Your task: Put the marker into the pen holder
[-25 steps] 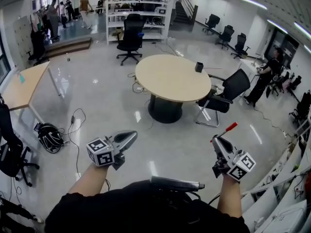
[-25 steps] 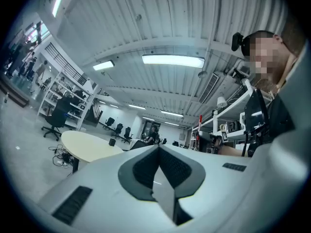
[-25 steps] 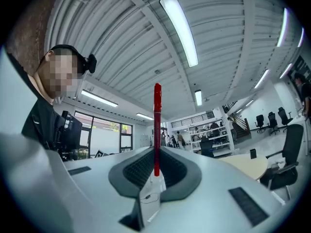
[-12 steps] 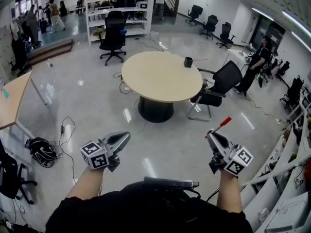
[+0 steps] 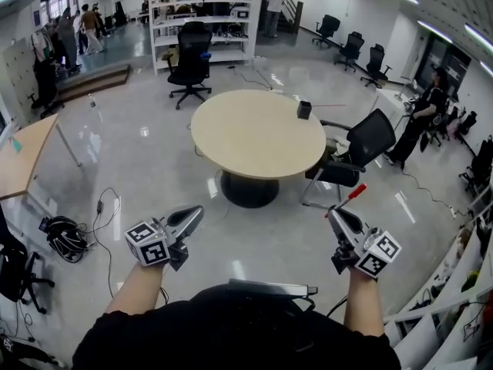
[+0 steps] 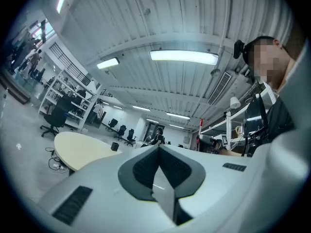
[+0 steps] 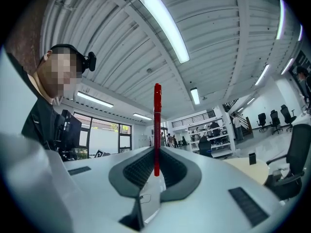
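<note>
1. Open-plan office hall: a glossy pale floor (image 5: 139,153), a white shelving unit (image 5: 204,14) at the back, black swivel chairs scattered about, and several people standing far off. A coil of cables (image 5: 65,233) lies on the floor at the left, near a wooden desk (image 5: 27,156).
2. Work surface: a round table (image 5: 258,133) with a beige top on a dark pedestal, well ahead of the person. Its top is bare apart from the pen holder (image 5: 304,109), a small dark box near the far right edge. A black office chair (image 5: 362,149) stands just beside the table's right side.
3. Right gripper (image 5: 333,211): the jaws are clamped on the red marker (image 5: 356,193). It is held near one end, so most of the barrel projects beyond the tips.
4. Left gripper (image 5: 196,213): the jaws are pressed together with nothing between them. It is held at waist level, well apart from the right gripper.
5. Step in hand (judged): transport. The marker is grasped but is well apart from the pen holder, and open floor lies between the person and the table.
6. Next move (judged): approach the table and bring the marker above the holder's open top. Then turn the free end downward, align it with the small mouth and part the jaws. Whether the holder already contains anything cannot be told from here.
</note>
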`<action>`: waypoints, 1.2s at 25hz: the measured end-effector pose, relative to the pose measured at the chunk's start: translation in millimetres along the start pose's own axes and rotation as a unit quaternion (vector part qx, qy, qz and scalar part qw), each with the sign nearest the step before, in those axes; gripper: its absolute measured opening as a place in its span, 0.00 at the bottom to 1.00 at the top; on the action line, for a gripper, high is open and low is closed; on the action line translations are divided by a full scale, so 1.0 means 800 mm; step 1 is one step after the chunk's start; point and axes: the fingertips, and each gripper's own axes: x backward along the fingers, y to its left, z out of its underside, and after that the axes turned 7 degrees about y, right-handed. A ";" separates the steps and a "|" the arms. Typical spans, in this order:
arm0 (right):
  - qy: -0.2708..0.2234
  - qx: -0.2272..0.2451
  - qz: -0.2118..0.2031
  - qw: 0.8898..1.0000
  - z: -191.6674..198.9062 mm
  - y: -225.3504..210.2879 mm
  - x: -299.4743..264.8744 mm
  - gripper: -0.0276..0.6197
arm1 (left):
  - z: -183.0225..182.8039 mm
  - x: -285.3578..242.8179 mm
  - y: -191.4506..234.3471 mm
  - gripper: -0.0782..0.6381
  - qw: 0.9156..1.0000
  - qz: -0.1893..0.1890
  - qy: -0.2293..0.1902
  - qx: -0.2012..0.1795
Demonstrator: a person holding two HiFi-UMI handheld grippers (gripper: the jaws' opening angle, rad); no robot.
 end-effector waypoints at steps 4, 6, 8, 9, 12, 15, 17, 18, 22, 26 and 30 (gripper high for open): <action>0.000 0.015 -0.016 1.000 -0.027 -0.068 0.027 0.09 | -0.012 -0.081 -0.017 0.10 1.000 -0.004 -0.011 -0.007; 0.000 0.018 -0.016 1.000 -0.033 -0.098 0.041 0.09 | -0.010 -0.116 -0.025 0.10 1.000 0.001 -0.011 -0.008; -0.002 0.018 -0.015 1.000 -0.036 -0.125 0.054 0.09 | -0.005 -0.147 -0.030 0.10 1.000 0.004 -0.006 -0.009; -0.003 0.017 -0.015 1.000 -0.037 -0.137 0.058 0.09 | -0.002 -0.161 -0.031 0.10 1.000 0.005 -0.003 -0.009; -0.004 0.014 -0.016 1.000 -0.039 -0.167 0.066 0.09 | -0.001 -0.200 -0.029 0.10 1.000 0.010 0.005 -0.006; -0.005 0.010 -0.008 1.000 -0.035 -0.194 0.070 0.09 | 0.000 -0.231 -0.022 0.10 1.000 0.019 0.014 -0.009; -0.003 0.006 0.000 1.000 -0.031 -0.211 0.067 0.09 | -0.001 -0.246 -0.011 0.10 1.000 0.024 0.016 -0.008; -0.002 0.003 0.003 1.000 -0.029 -0.219 0.062 0.09 | -0.001 -0.253 -0.003 0.10 0.999 0.027 0.017 -0.008; 0.009 0.005 0.016 1.000 -0.022 -0.245 0.028 0.09 | -0.007 -0.276 0.045 0.10 0.999 0.044 0.020 -0.002; 0.010 0.023 0.047 0.999 -0.033 -0.278 -0.023 0.09 | -0.035 -0.302 0.115 0.10 0.997 0.071 0.008 0.004; 0.010 0.028 0.074 0.997 -0.043 -0.309 -0.087 0.09 | -0.071 -0.327 0.193 0.10 0.995 0.097 0.012 -0.002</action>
